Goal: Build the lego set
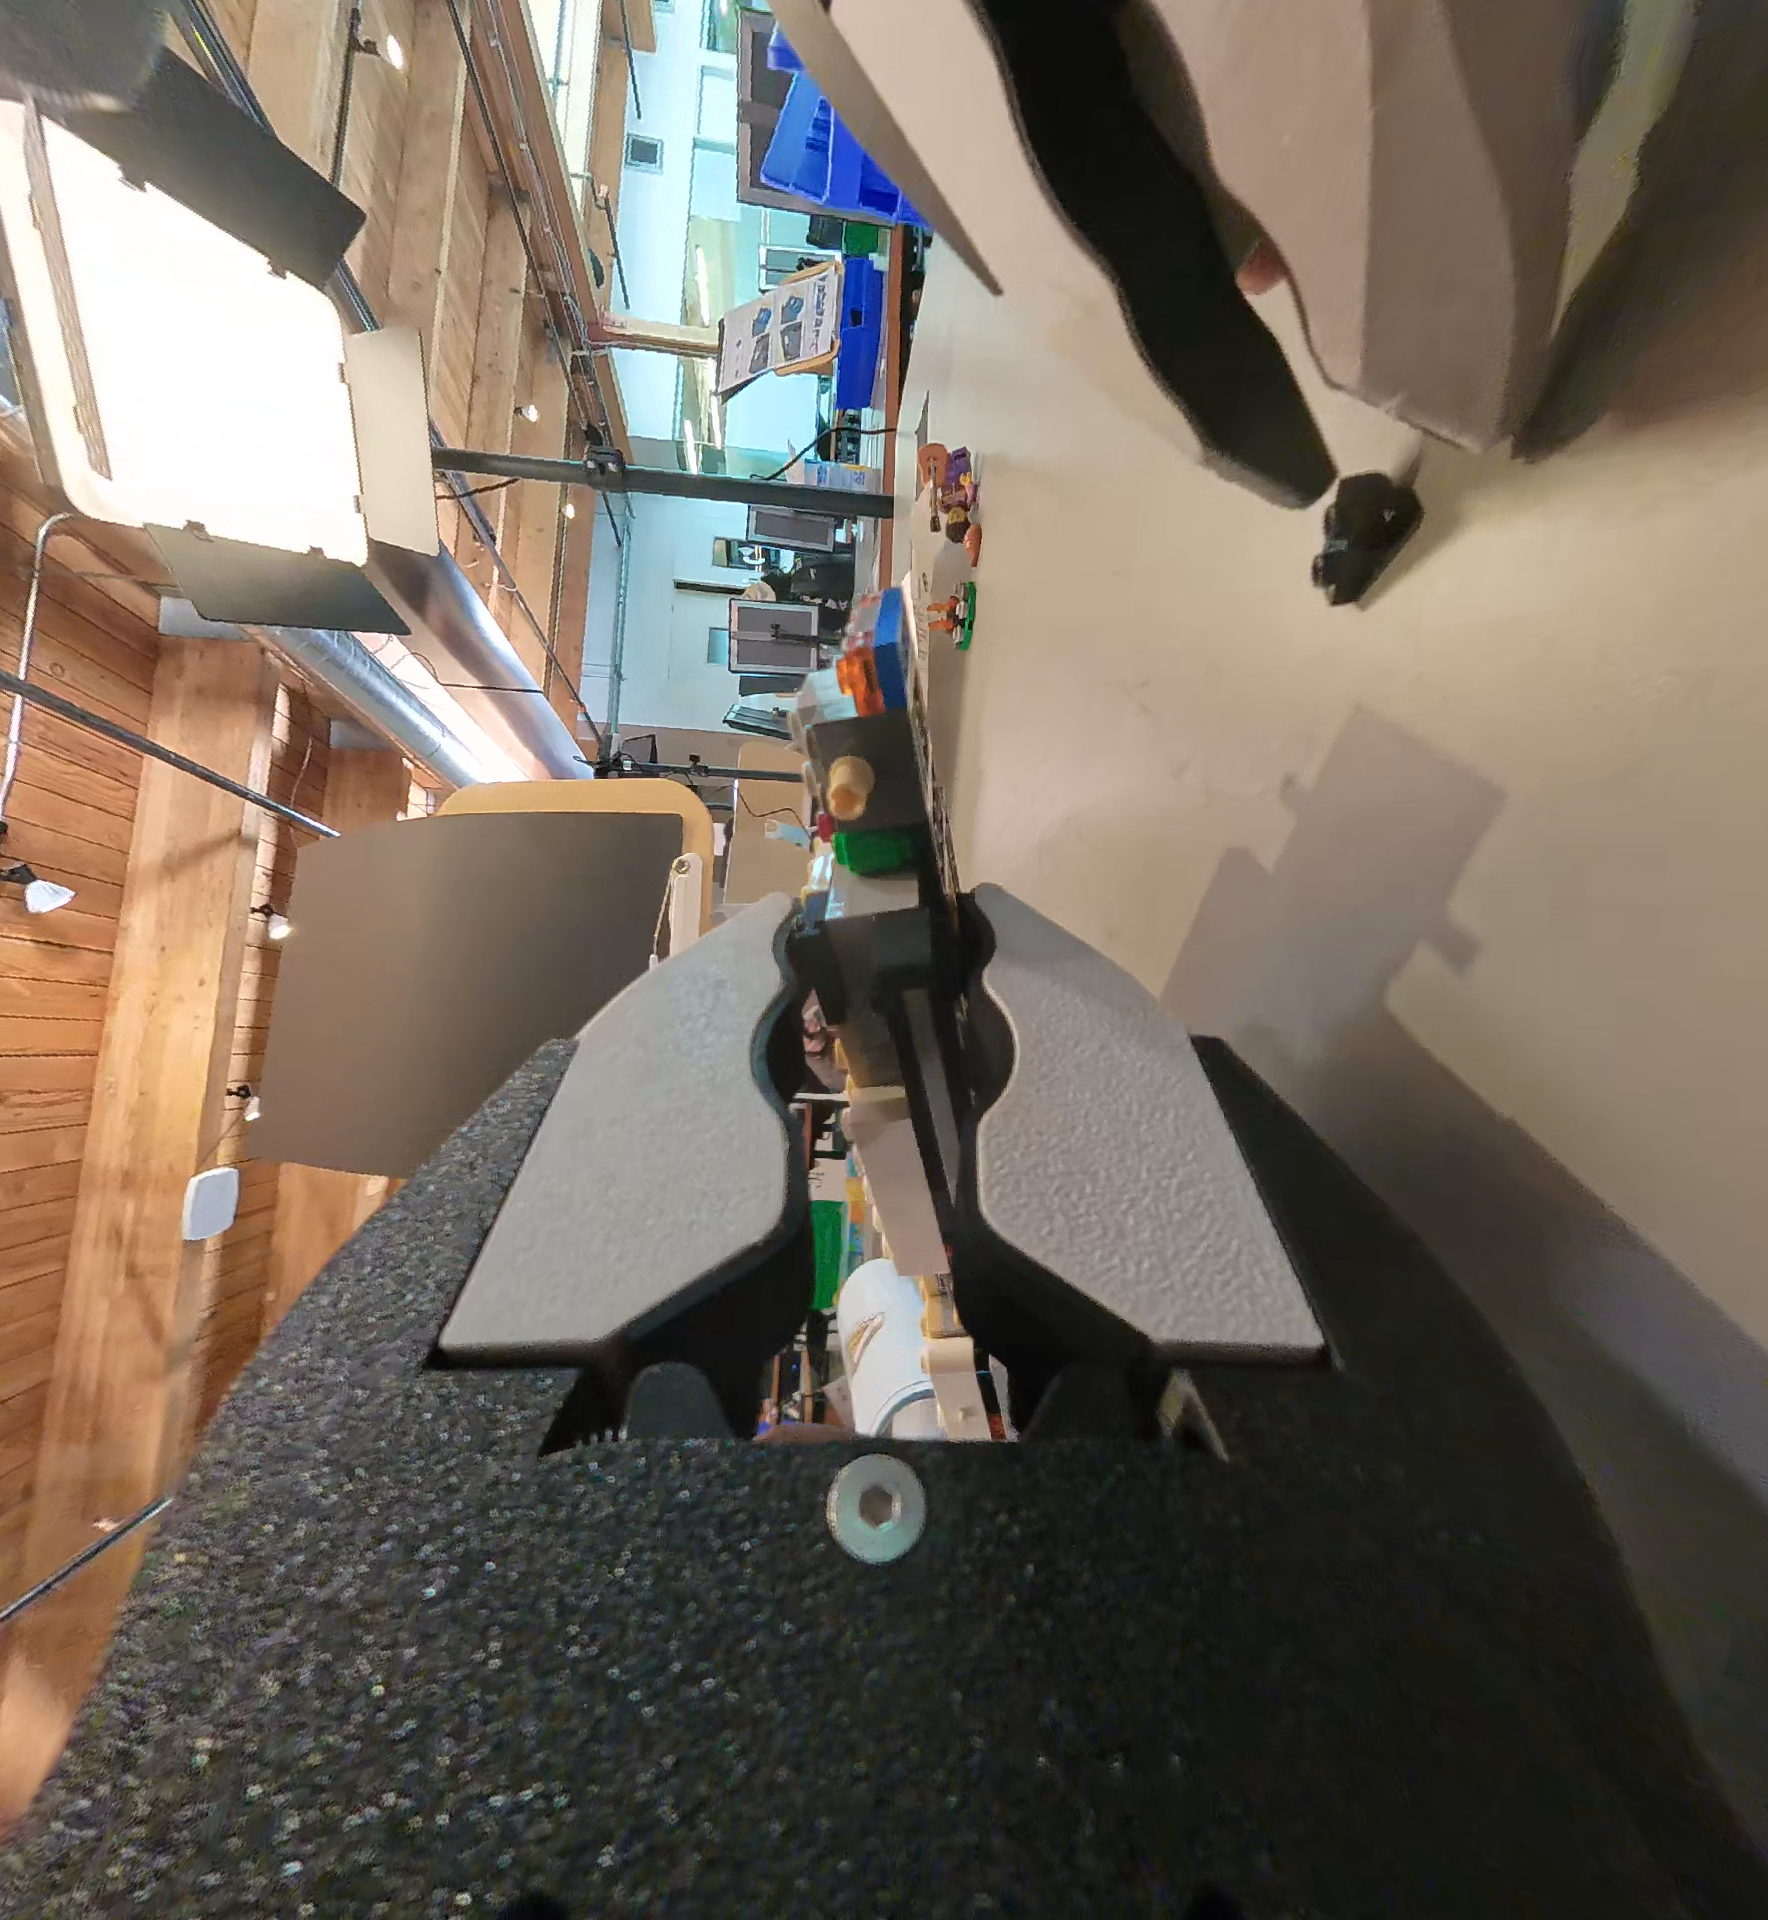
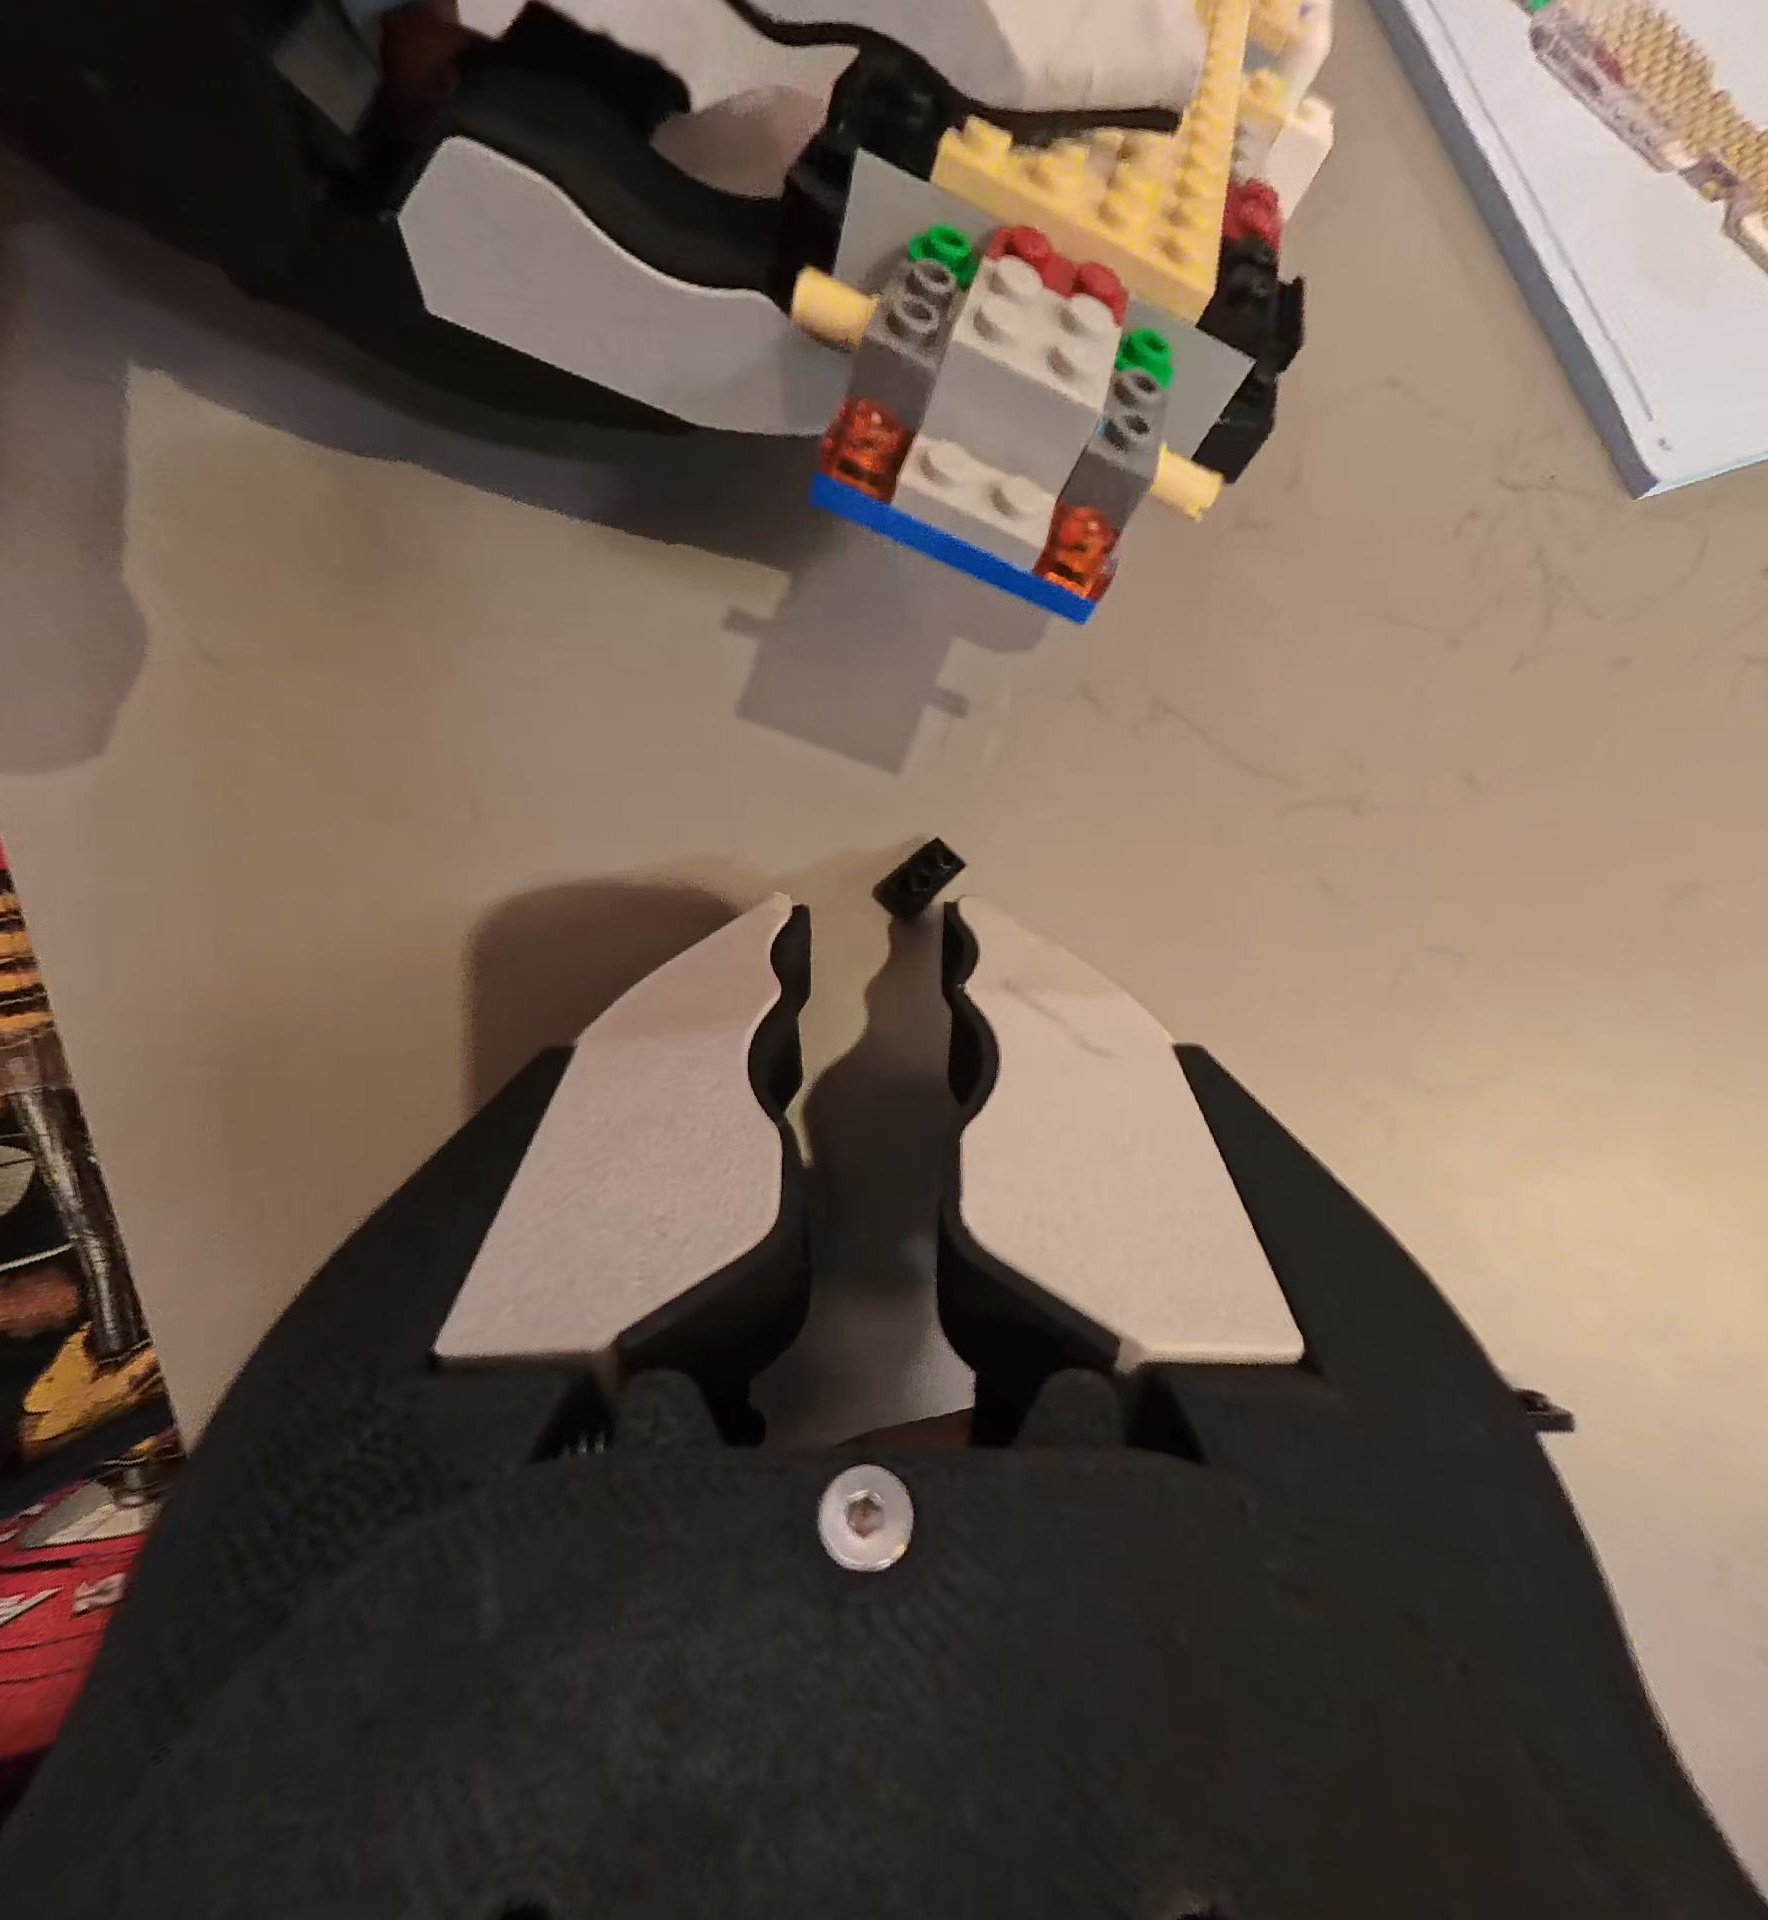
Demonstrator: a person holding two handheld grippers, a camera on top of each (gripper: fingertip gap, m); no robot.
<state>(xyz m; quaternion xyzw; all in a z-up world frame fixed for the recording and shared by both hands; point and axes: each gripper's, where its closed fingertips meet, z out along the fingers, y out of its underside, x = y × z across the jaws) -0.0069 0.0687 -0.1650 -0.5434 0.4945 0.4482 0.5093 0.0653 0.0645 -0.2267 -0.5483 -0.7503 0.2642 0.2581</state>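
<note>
The left gripper has matt, pebbled grey plastic fingers on a rough, speckled black body with a shiny metal screw. It clamps a glossy plastic brick model, its orange pieces translucent. The table looks smooth and matt. Near the right gripper lies a small glossy black brick. Far left, the wall is plank wood.

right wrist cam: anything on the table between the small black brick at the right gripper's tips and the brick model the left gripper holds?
Nothing solid. Right wrist view shows bare table between the small black brick and the brick model, crossed only by the model's shadow.
</note>
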